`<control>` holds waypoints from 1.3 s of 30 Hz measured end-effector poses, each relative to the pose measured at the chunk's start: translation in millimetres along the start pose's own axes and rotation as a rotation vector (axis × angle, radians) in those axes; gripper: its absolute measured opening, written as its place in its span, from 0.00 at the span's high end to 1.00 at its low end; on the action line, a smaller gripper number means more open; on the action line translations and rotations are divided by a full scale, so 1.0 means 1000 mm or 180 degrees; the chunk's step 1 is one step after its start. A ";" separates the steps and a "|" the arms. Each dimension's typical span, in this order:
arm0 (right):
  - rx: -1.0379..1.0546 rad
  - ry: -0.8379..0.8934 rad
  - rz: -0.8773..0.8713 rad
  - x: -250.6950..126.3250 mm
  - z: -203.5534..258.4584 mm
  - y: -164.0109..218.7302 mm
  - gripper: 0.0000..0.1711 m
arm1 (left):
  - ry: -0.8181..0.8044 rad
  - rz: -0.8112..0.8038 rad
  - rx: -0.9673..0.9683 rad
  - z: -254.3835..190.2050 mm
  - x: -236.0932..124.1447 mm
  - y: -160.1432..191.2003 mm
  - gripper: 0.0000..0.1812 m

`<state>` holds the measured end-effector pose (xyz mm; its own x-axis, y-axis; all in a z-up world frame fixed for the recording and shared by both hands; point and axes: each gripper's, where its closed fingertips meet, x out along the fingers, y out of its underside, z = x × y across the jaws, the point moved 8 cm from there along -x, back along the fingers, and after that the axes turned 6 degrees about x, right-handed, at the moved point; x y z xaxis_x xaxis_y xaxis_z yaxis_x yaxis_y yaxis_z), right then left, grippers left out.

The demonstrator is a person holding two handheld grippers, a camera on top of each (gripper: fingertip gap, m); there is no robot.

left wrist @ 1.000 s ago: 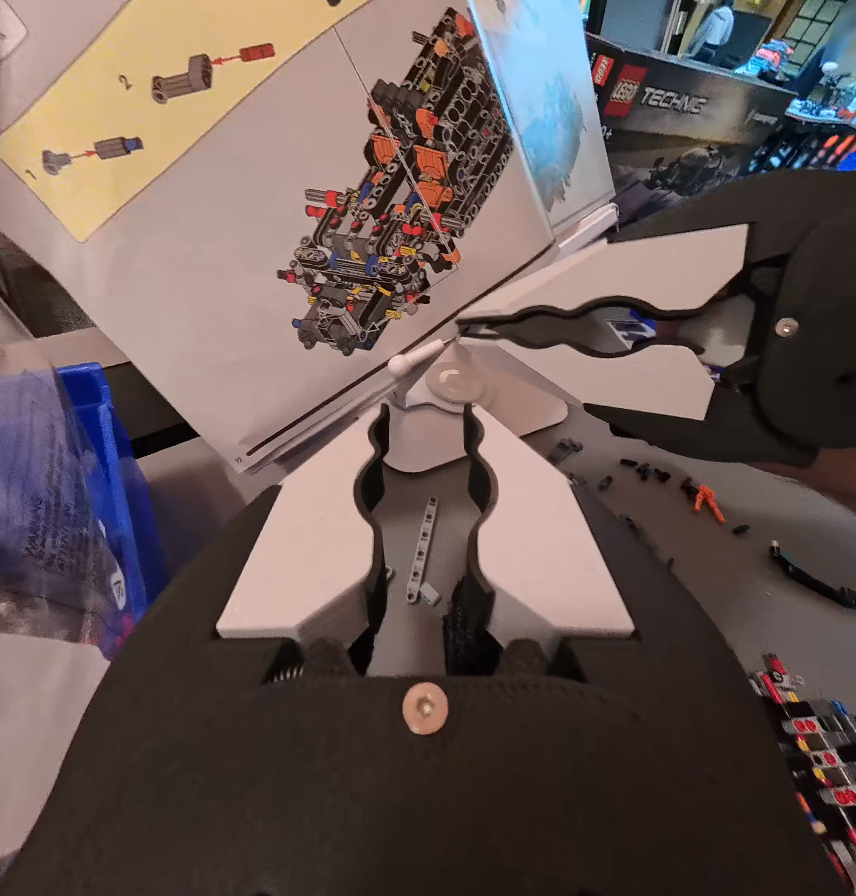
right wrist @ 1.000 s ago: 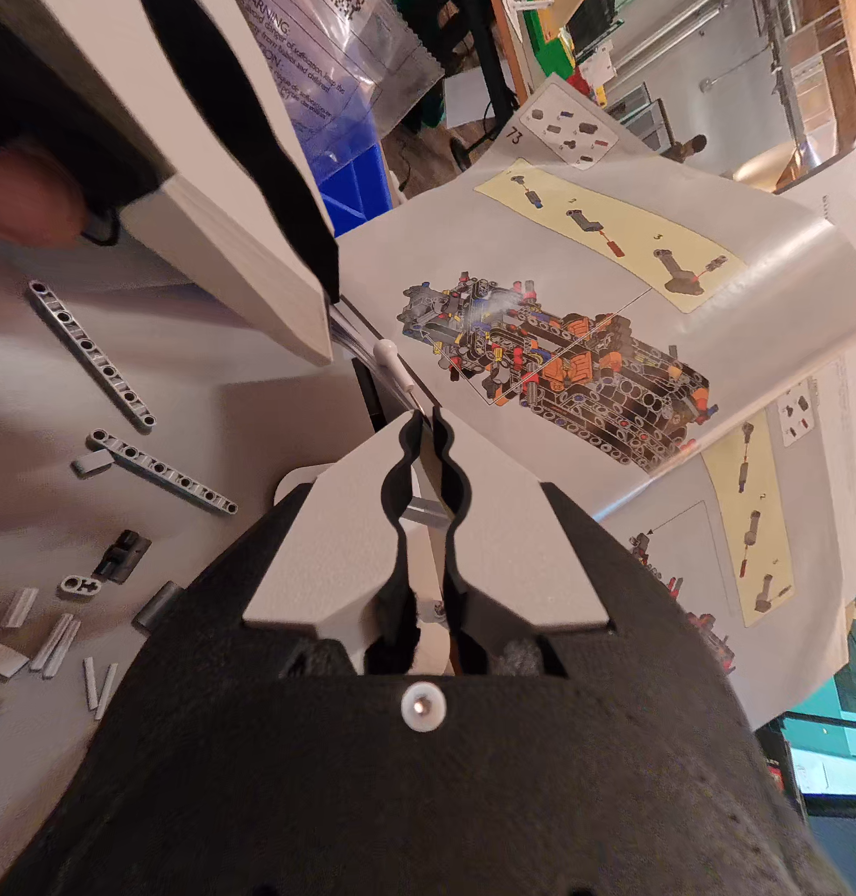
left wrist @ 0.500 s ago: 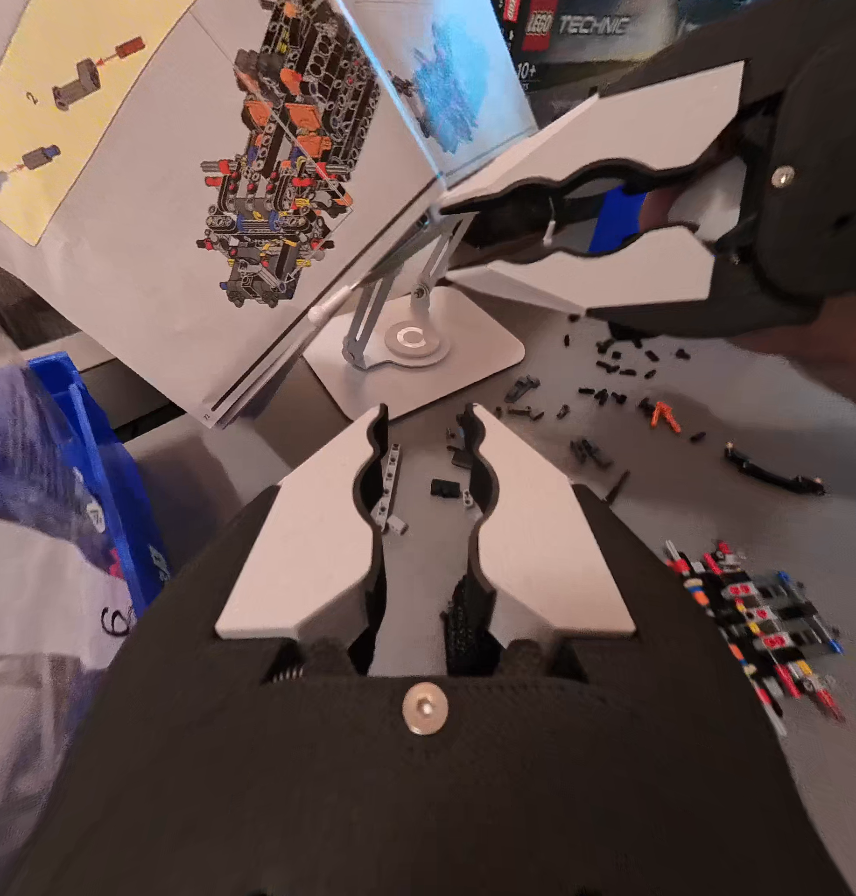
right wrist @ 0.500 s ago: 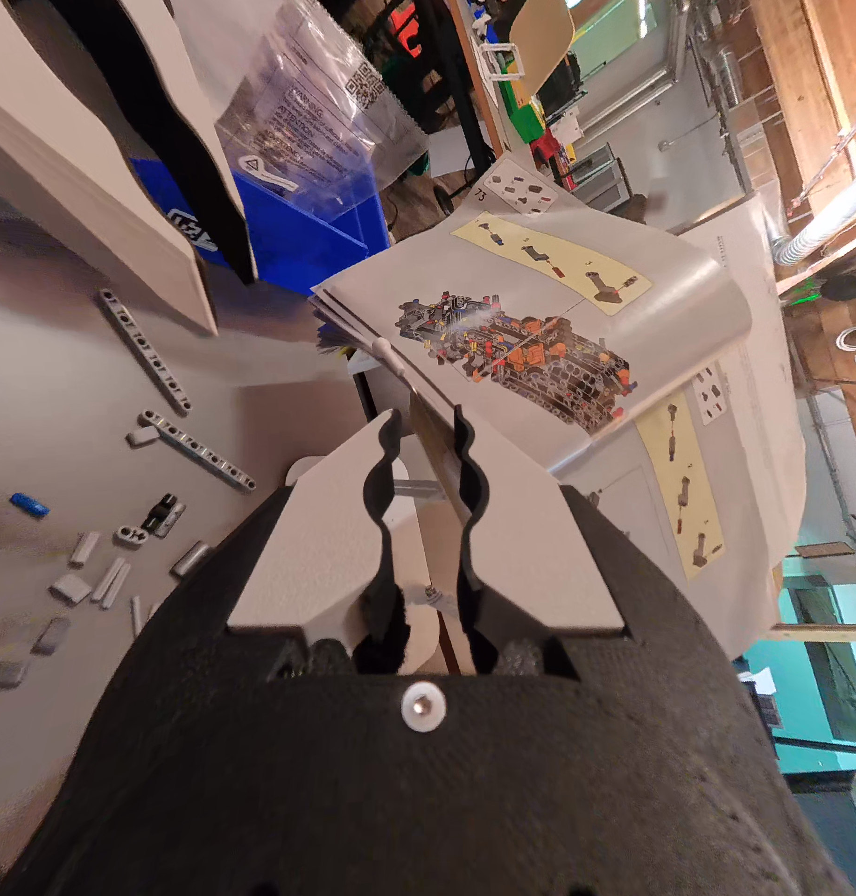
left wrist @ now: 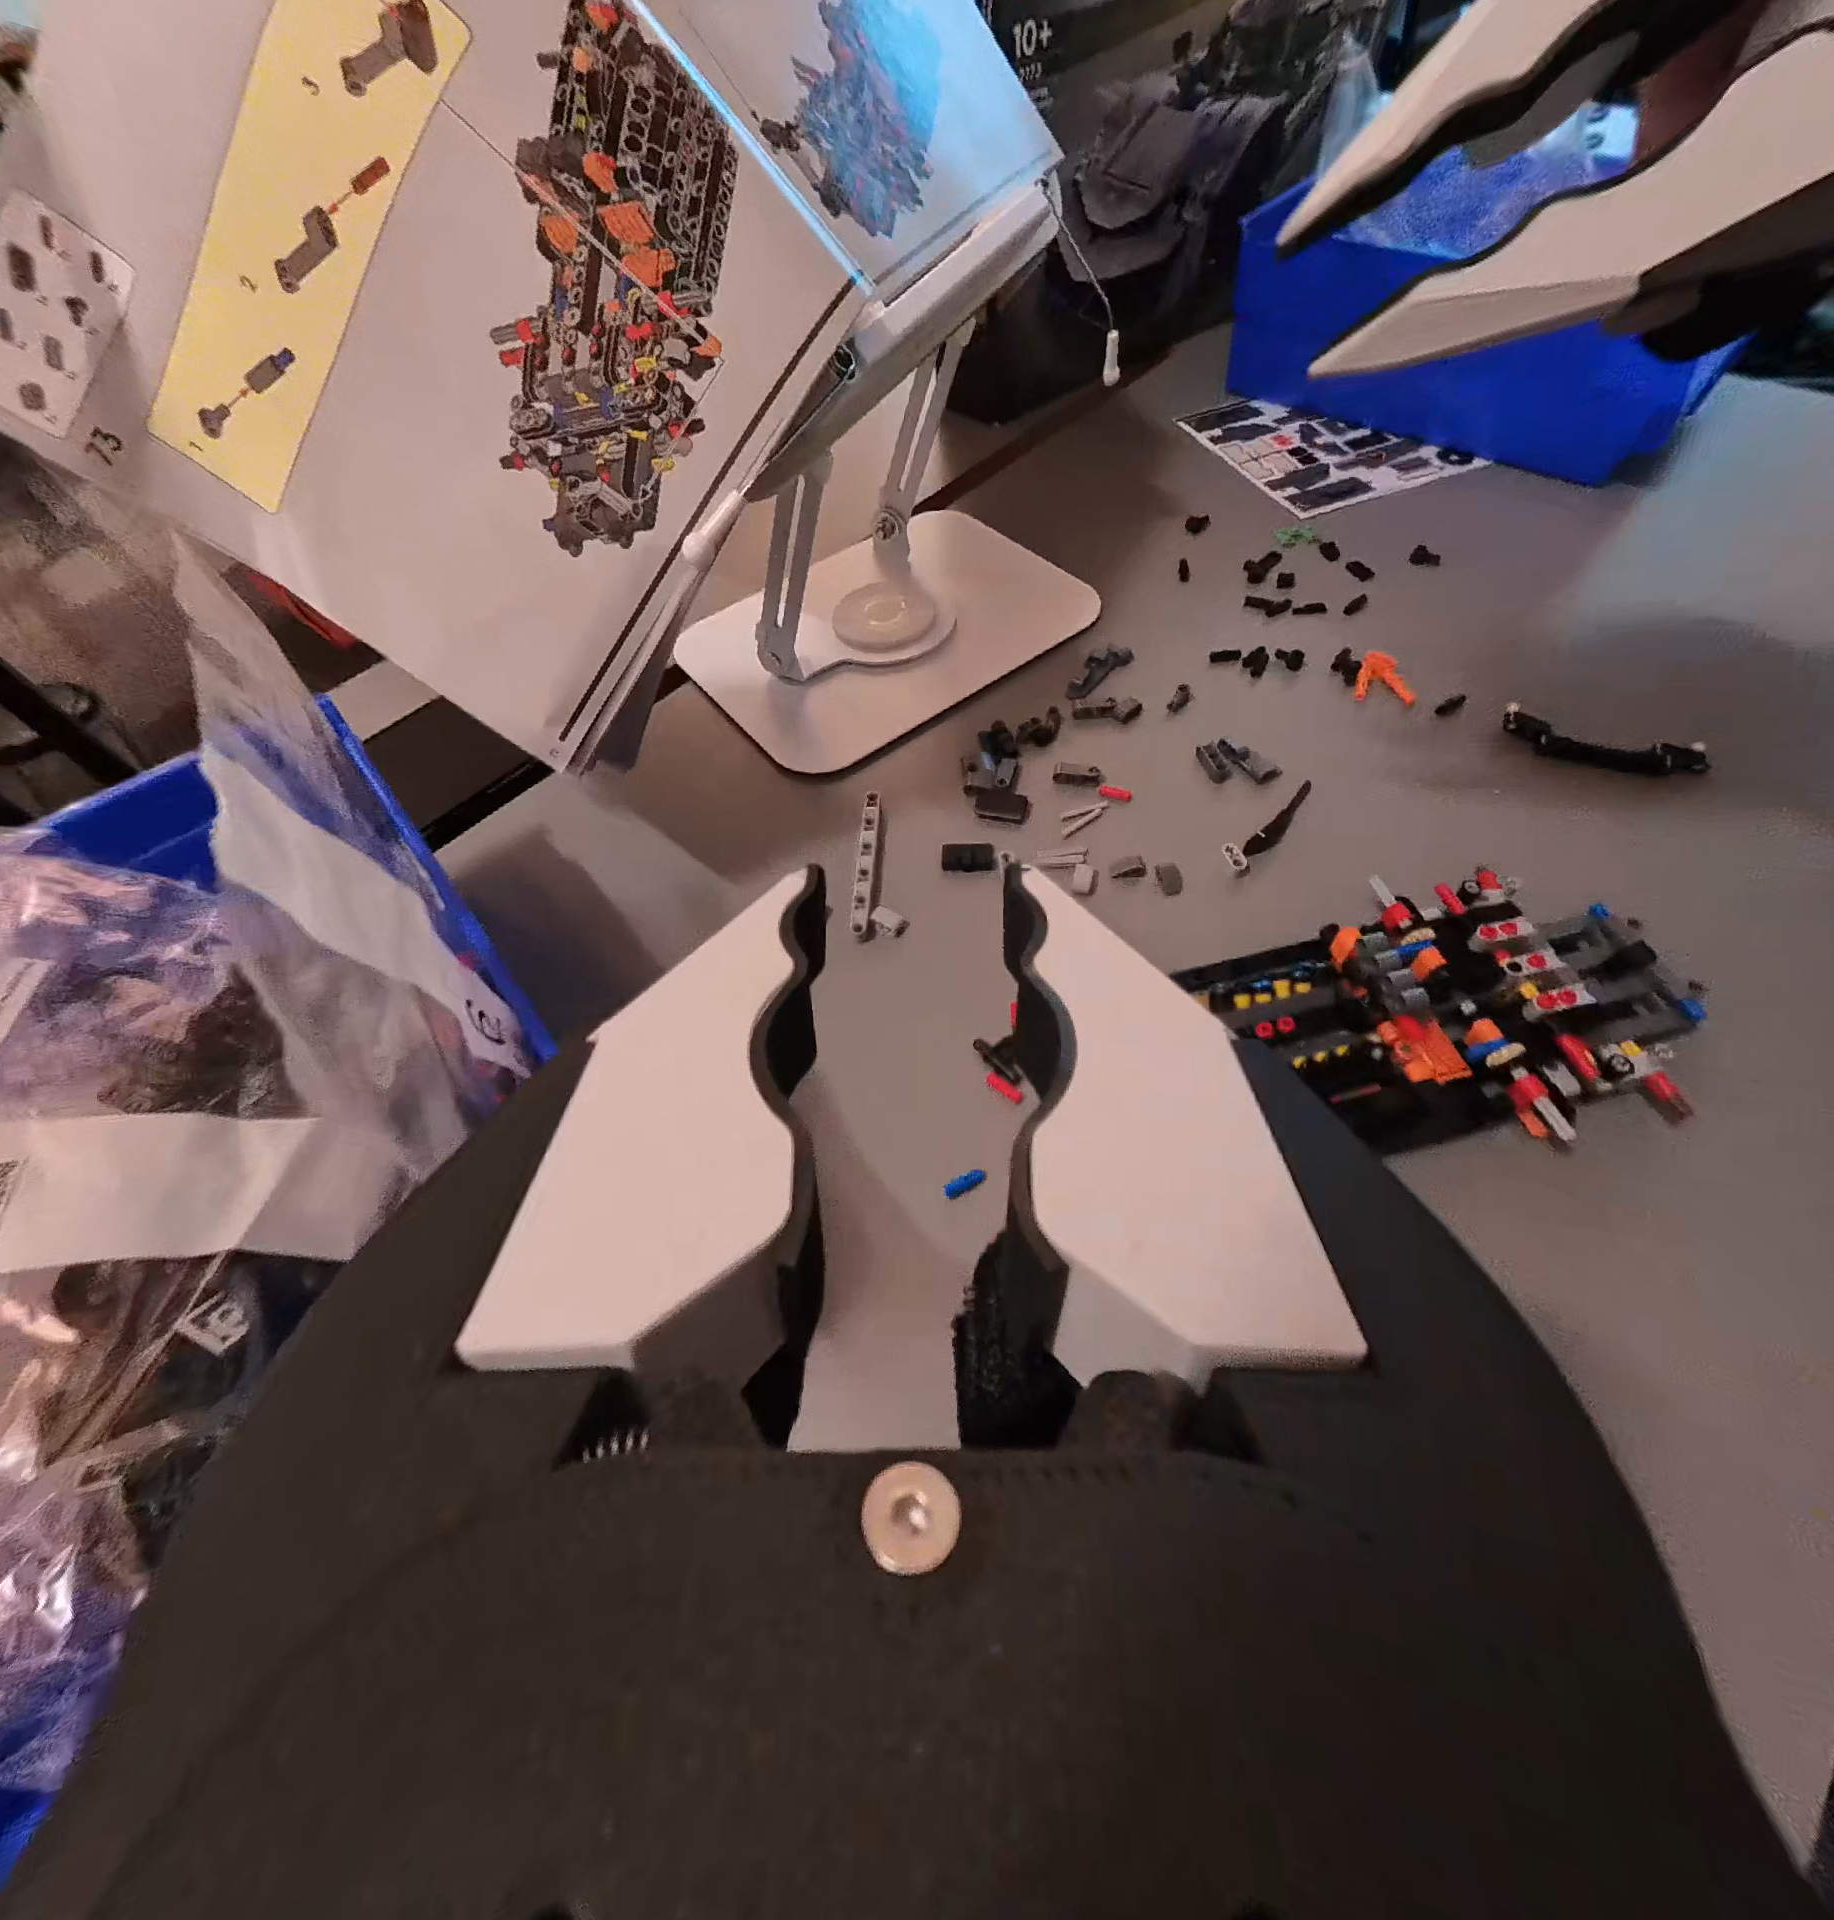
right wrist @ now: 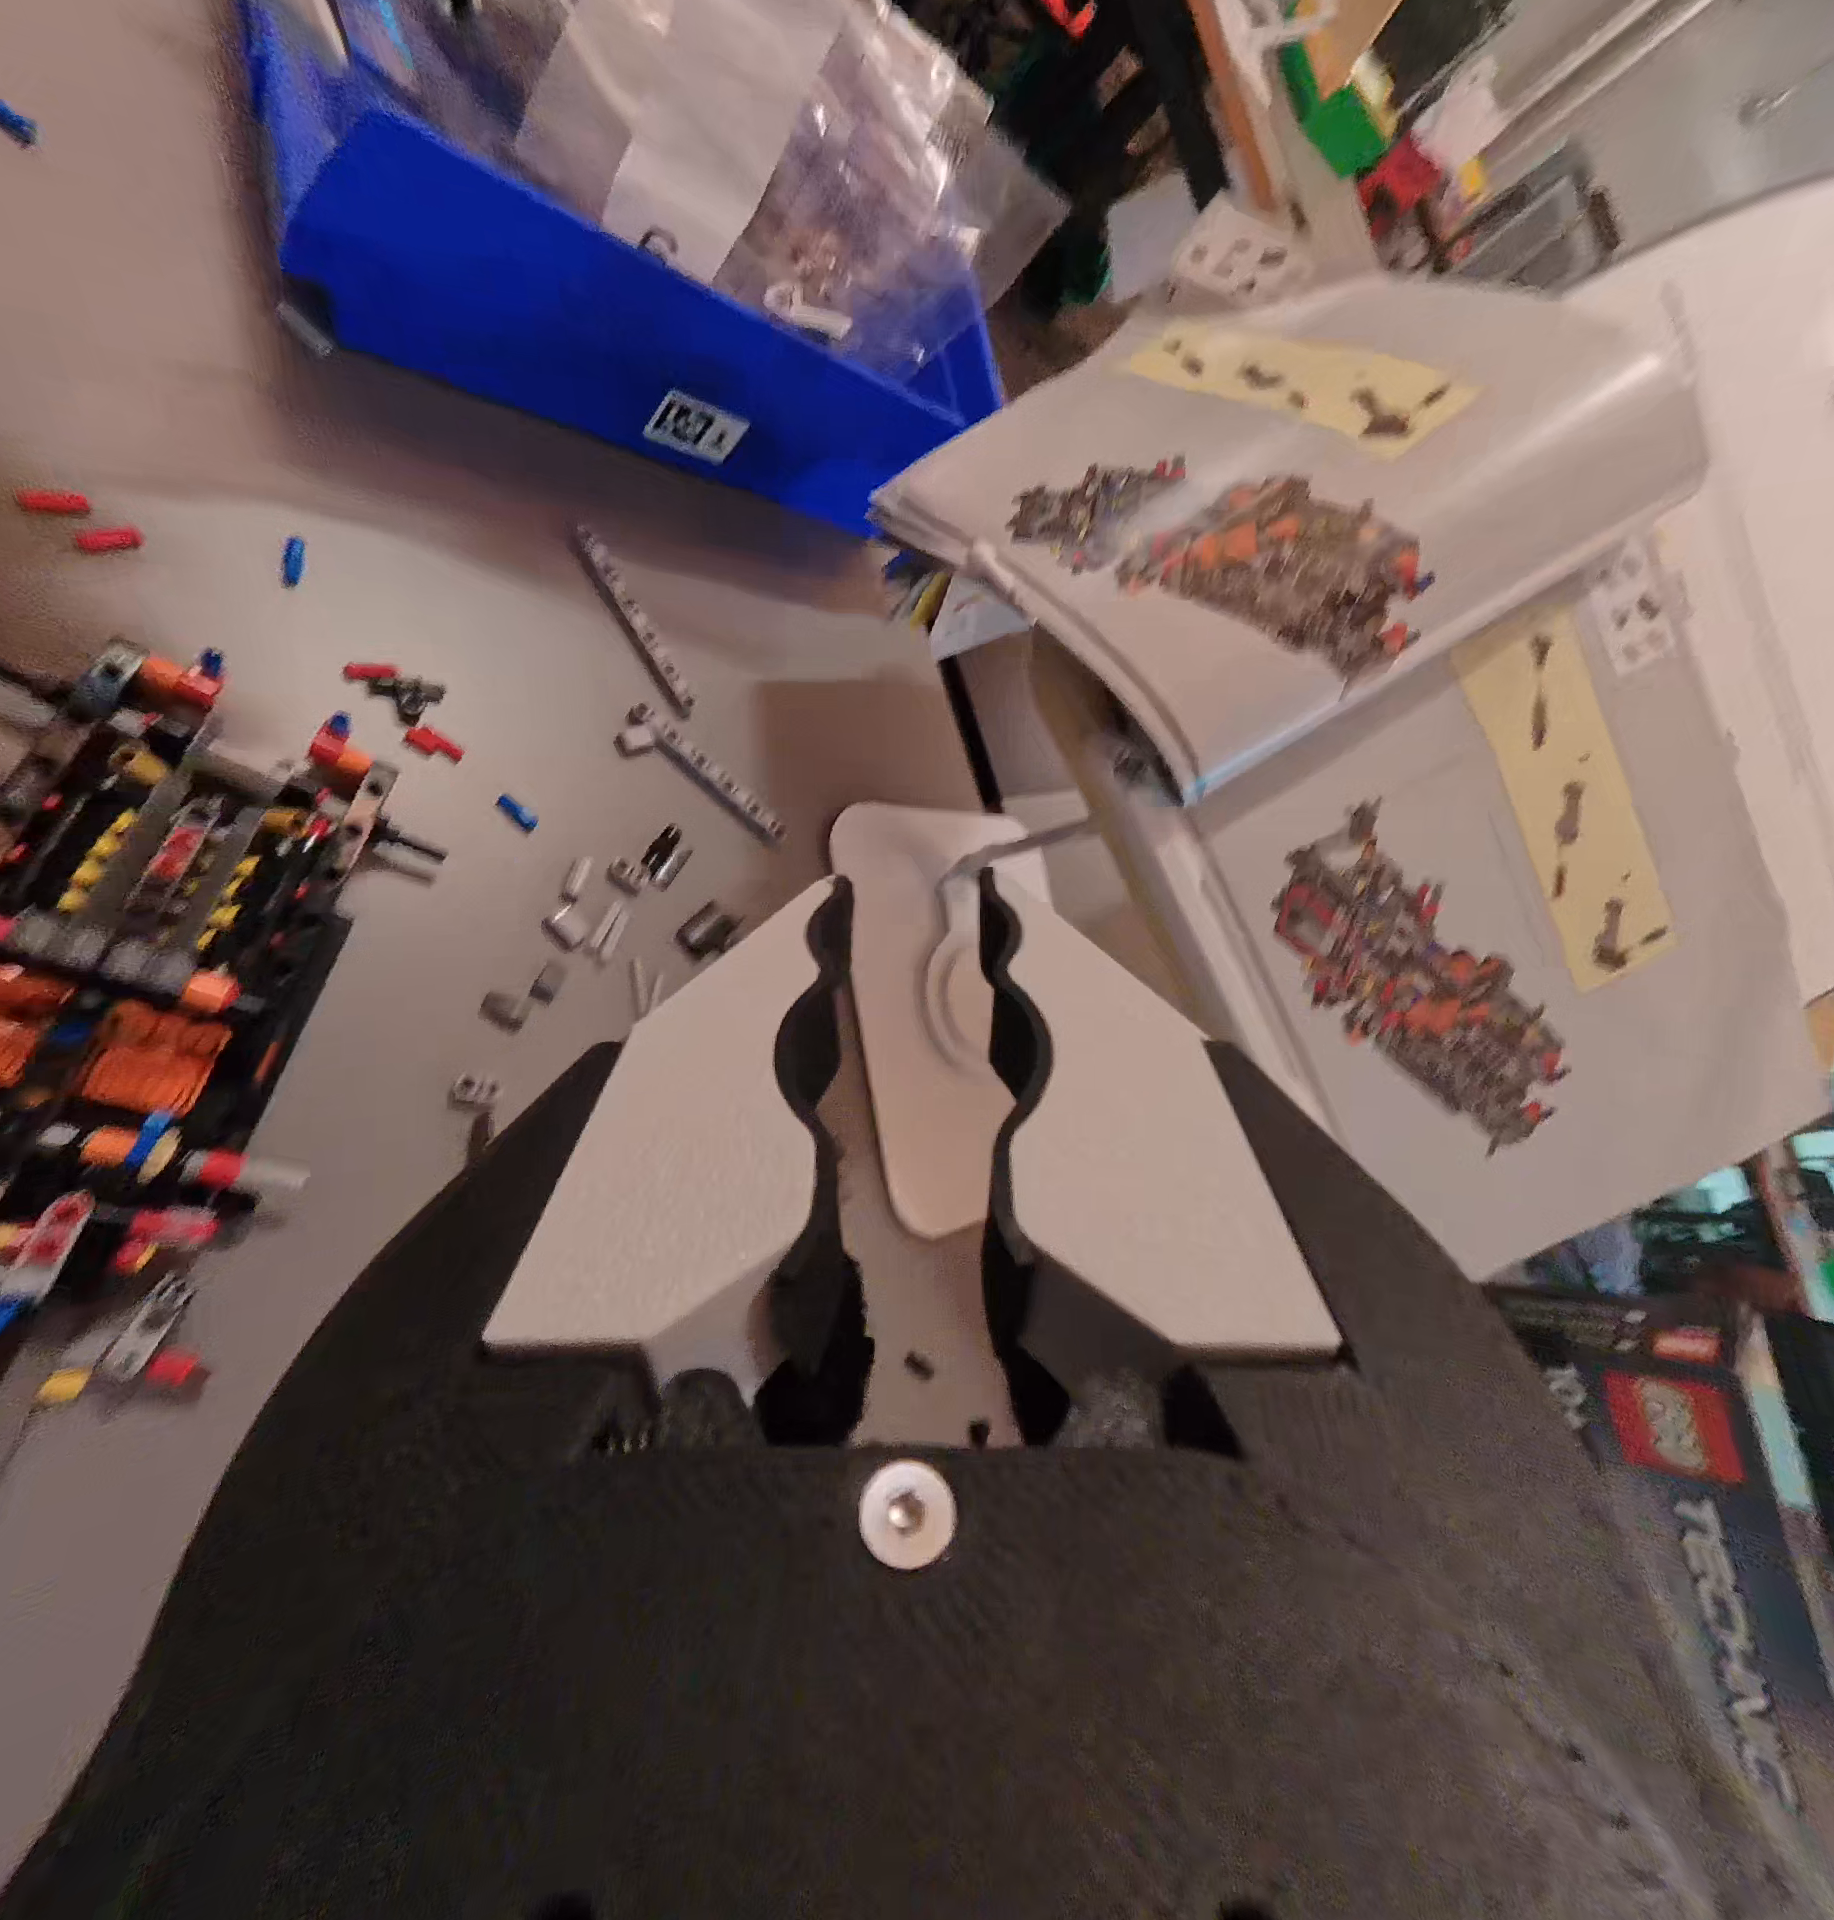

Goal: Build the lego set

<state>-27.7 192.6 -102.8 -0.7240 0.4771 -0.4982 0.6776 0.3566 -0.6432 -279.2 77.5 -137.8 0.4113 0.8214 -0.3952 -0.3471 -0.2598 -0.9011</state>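
Observation:
The part-built lego model, black with orange, red and yellow pieces, lies on the grey table right of my left gripper. That gripper is open and empty above loose small pieces. The model also shows at the left of the right wrist view. My right gripper is open and empty above the white base of the stand. It also shows high at the top right of the left wrist view. The open instruction booklet rests on the stand.
A blue bin with clear plastic bags stands at the table's left. Another blue bin and a sticker sheet sit at the back right. A long grey beam lies near the booklet. The set's box lies beyond. My right fingertips sit around 20 centimeters from my left ones. From the right gripper's tips to the part-built lego model is close to 20 centimeters.
Both grippers have pulled back and up from the booklet. My right gripper has let go of the page and opened. The model and more loose pieces came into view.

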 end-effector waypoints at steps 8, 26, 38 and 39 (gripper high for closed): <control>0.0958 -0.0438 0.0497 -0.043 -0.001 0.104 1.00 | 0.0233 0.0201 -0.0180 -0.022 -0.011 0.028 0.94; 0.1618 -0.0681 0.0851 0.008 0.016 0.217 0.89 | 0.0417 0.0398 -0.0363 -0.080 0.016 0.048 0.94; 0.1834 -0.0651 0.1065 0.041 0.027 0.227 0.96 | 0.0391 0.0341 -0.0451 -0.080 0.024 0.053 0.94; 0.1842 -0.0663 0.1052 0.041 0.027 0.227 0.96 | 0.0399 0.0338 -0.0456 -0.080 0.025 0.054 0.94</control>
<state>92.8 271.7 -284.8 -0.5405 0.3023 -0.7851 0.7308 -0.2936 -0.6162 -220.3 42.9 -210.6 0.4835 0.7183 -0.5002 -0.2744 -0.4183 -0.8659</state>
